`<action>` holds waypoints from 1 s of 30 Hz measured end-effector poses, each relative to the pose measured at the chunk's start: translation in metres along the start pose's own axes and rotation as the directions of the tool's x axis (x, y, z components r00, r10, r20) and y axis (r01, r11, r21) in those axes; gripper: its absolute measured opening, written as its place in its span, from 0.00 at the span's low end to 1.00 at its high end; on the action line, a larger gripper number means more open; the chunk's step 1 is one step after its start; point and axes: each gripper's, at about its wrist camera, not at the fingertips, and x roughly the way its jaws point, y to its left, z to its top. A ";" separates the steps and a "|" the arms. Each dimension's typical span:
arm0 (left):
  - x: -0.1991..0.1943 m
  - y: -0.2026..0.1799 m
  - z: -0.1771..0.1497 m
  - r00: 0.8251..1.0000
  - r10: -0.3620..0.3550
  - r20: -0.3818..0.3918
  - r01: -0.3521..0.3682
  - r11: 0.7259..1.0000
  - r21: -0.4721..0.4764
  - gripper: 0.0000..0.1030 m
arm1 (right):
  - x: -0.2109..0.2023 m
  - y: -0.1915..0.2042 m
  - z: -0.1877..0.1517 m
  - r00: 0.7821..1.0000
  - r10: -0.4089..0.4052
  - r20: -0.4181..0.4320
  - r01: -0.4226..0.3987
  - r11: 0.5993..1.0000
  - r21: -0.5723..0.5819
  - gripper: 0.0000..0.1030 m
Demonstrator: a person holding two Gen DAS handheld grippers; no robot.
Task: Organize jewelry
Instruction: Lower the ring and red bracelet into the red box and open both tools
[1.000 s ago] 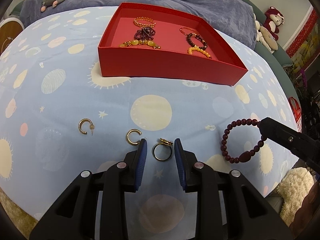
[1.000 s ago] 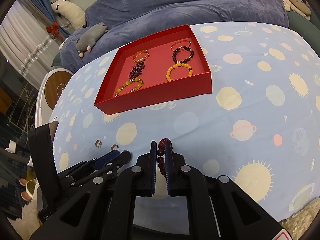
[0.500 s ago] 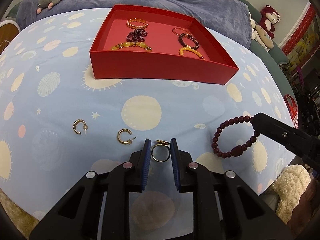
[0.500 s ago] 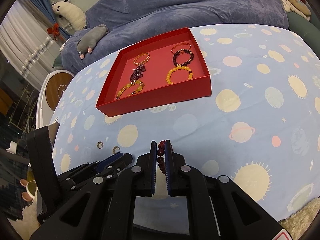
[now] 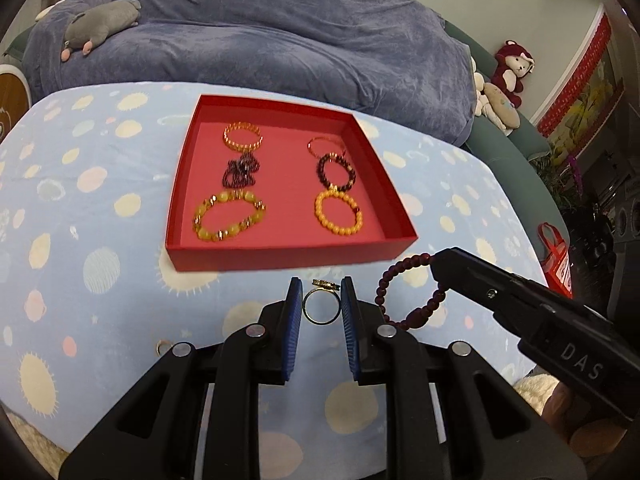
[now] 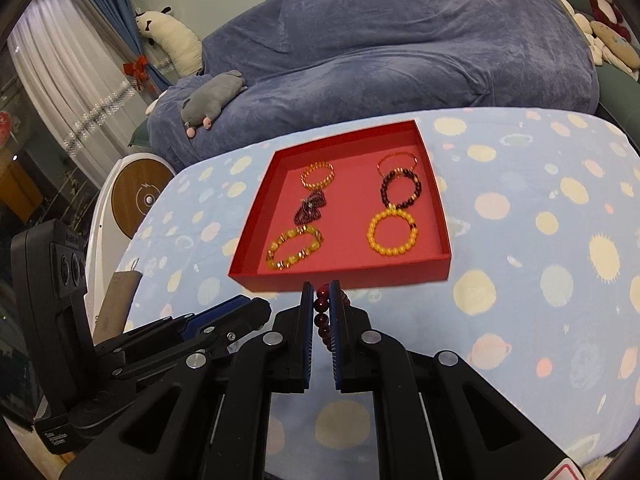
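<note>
My left gripper (image 5: pixel 321 305) is shut on a gold ring (image 5: pixel 321 308) and holds it above the cloth, just short of the red tray (image 5: pixel 288 254). My right gripper (image 6: pixel 321 303) is shut on a dark red bead bracelet (image 6: pixel 322 318), which hangs from its tip in the left wrist view (image 5: pixel 404 292). The tray (image 6: pixel 344 274) holds several bracelets, among them a yellow bead one (image 5: pixel 338 214) and a gold chunky one (image 5: pixel 229 216). One gold hoop earring (image 5: pixel 163 346) lies on the cloth by my left gripper's body.
The table wears a light blue cloth with suns and planets (image 5: pixel 100 264). Behind it is a sofa under a blue-grey cover (image 5: pixel 280 40) with a grey plush toy (image 5: pixel 100 28). A round wooden stand (image 6: pixel 140 200) is at the left.
Both grippers have risen off the cloth and moved towards the red tray, the left one carrying the ring, the right one the dark red bracelet. The left jaws closed on the ring.
</note>
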 end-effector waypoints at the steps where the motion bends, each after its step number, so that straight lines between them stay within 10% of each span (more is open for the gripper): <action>1: 0.000 0.000 0.009 1.000 0.000 0.014 0.000 1.000 0.001 0.19 | 0.001 0.001 0.008 1.000 0.003 0.011 -0.003 1.000 -0.011 0.08; 13: 0.030 0.014 0.096 0.994 0.049 0.099 -0.053 0.998 0.029 0.19 | 0.051 0.006 0.088 0.999 0.016 0.049 -0.013 0.998 -0.055 0.08; 30: 0.111 0.041 0.111 0.995 0.100 0.008 -0.100 0.995 0.016 0.10 | 0.140 -0.019 0.097 0.999 0.001 -0.055 0.000 1.000 0.020 0.08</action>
